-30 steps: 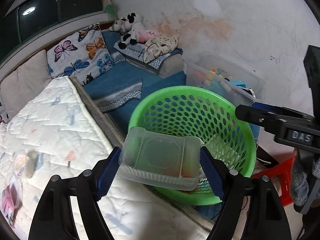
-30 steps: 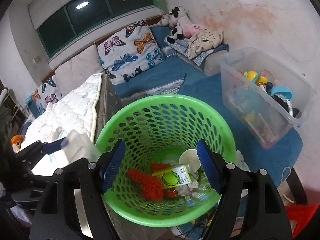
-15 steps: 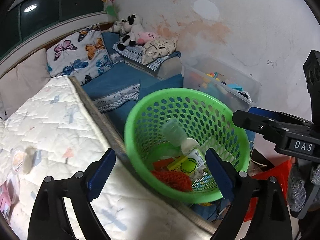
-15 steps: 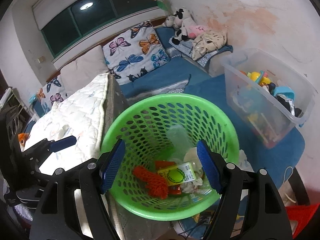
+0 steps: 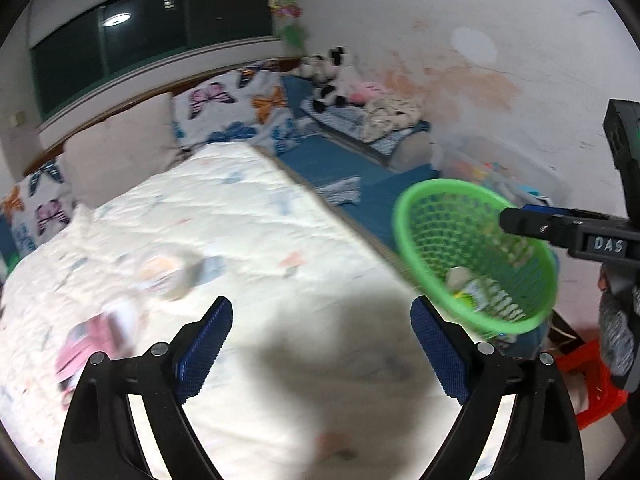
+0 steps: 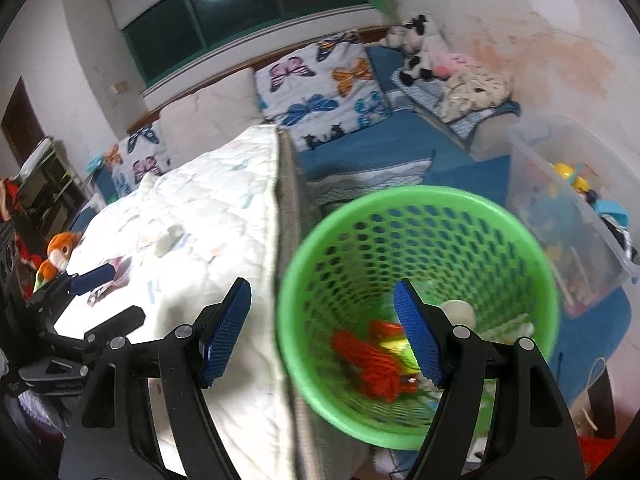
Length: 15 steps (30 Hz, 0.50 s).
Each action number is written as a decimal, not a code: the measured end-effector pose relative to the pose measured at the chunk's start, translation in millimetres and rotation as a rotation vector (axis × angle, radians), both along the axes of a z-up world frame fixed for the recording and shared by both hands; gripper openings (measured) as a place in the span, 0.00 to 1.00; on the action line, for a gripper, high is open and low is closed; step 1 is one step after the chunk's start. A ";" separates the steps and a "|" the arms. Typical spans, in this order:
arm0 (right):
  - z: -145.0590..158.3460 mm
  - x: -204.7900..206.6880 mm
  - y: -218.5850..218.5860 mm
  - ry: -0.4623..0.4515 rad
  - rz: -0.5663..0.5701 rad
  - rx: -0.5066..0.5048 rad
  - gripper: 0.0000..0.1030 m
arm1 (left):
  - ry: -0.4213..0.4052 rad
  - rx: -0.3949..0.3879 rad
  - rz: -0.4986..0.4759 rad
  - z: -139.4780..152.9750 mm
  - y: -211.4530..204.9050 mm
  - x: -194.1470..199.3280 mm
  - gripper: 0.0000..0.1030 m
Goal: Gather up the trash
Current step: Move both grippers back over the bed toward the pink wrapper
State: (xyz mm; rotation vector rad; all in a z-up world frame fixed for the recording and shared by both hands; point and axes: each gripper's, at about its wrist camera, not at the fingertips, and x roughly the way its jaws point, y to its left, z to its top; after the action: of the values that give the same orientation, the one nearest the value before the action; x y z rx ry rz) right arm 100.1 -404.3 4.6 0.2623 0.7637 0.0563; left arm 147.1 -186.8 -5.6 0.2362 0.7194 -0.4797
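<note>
The left gripper [image 5: 321, 322] is hanging over the white bed [image 5: 224, 220] with its blue pads [image 5: 208, 344] spread wide. Its jaws have just been opening, and nothing is sitting between them. A dark shadow is lying on the bed right under it. On the left part of the bed, some trash is lying near the left pad: a pink and white thing [image 5: 94, 344] and a small round cup [image 5: 164, 276]. Both are looking blurry, so I cannot tell more about them. Behind the bed, butterfly pillows [image 5: 236, 114] are leaning by a dark window [image 5: 132, 40]. To the right of the bed, a green basket [image 6: 420, 216] full of holes is standing just beside the bed's edge. Inside it, trash is piling up: an orange net [image 6: 372, 364], a yellow-green pack [image 6: 394, 350] and a pale round thing [image 6: 460, 312]. The right gripper [image 6: 323, 330] is hovering above the basket's near rim and the bed's edge. Its pads are standing apart too, with nothing between them. Farther right, a clear box [image 6: 568, 208] of toys is sitting on a blue mat [image 6: 384, 148]. Soft toys [image 6: 424, 56] are resting near the stained wall [image 5: 480, 80] at the back. A red stool [image 5: 588, 384] is showing low at the right.
</note>
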 end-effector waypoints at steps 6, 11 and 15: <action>-1.3 21.0 43.2 0.007 0.086 -0.013 0.72 | -0.011 0.061 0.104 -8.2 62.1 11.9 0.85; -2.2 39.1 76.4 0.015 0.151 -0.022 0.72 | -0.004 0.117 0.171 -19.3 110.6 23.8 0.85; -3.9 53.4 104.7 0.025 0.204 -0.030 0.72 | 0.005 0.160 0.196 -28.1 147.2 33.3 0.85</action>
State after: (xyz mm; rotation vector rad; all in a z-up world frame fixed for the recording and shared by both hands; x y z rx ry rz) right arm 153.5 -299.6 0.7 0.1561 0.8134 0.2341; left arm 180.3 -39.6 -33.7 0.3111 0.7777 -0.2363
